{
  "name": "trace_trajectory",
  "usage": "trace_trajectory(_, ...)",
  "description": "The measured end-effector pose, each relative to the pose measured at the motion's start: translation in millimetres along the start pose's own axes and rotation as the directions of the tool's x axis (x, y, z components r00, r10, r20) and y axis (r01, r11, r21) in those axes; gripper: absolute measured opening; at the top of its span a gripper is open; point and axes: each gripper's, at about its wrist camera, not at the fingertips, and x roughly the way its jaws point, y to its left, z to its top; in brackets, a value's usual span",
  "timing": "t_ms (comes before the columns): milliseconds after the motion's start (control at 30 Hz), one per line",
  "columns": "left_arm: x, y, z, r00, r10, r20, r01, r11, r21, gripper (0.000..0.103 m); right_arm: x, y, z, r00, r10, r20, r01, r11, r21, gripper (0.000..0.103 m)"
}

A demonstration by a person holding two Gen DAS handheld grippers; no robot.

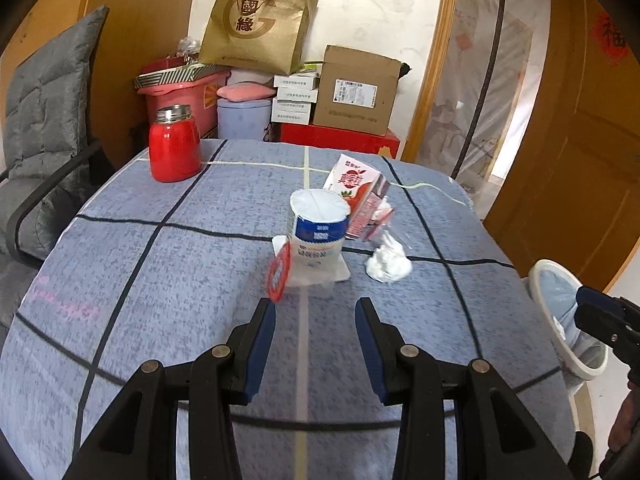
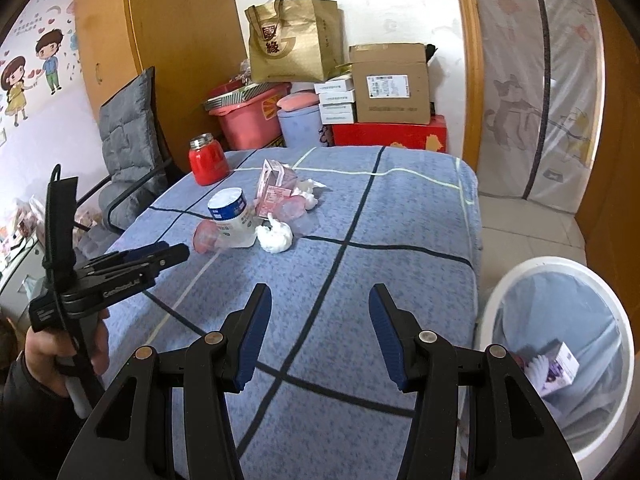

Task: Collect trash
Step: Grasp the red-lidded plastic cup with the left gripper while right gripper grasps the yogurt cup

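As the trash pile sat near the middle of the table, entries ran outward from it.

Trash pile: a white-and-blue tub, a pink drink carton leaning just behind it, a crumpled tissue beside both, and a red-rimmed lid propped against the tub's near side. In the right wrist view some pinkish clear plastic pieces lay in the same heap; what they were could not be told.

Left gripper: jaws stood wide, nothing between them, aimed at the tub and lid but short of them.

Right gripper: jaws wide and empty, over the tablecloth, well apart from the pile.

Bin: white, lined, on the floor just beside the table's right edge; one small printed box was already inside.

Progress: judged early. One item binned, the whole heap on the table left to collect.

Surroundings: a red jar with a metal lid stood at the far left of the blue checked tablecloth, apart from the pile; probably not trash. A grey cushioned chair stood to the left; a bag and boxes were stacked behind.

Obstructions: none between grippers and pile. The items touched one another, so lifting the tub risked toppling the carton or lid.
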Motion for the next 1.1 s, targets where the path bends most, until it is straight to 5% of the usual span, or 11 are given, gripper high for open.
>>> trace_trajectory(100, 13, 4, 3, 1.000, 0.002, -0.014, -0.002, 1.000, 0.001, 0.041, 9, 5, 3, 1.000, 0.005, -0.008, -0.005, 1.000, -0.008, 0.052)
trace_trajectory(467, 41, 12, 14, 0.999, -0.025, -0.049, 0.025, 1.000, -0.004, 0.007, 34, 13, 11, 0.999, 0.023, -0.031, -0.024, 0.999, -0.030, 0.052)
trace_trajectory(1100, 4, 35, 4, 0.999, -0.042, 0.018, 0.042, 0.999, -0.027, 0.003, 65, 57, 35, 0.995, 0.096, -0.040, -0.099, 0.993, -0.067, 0.052)
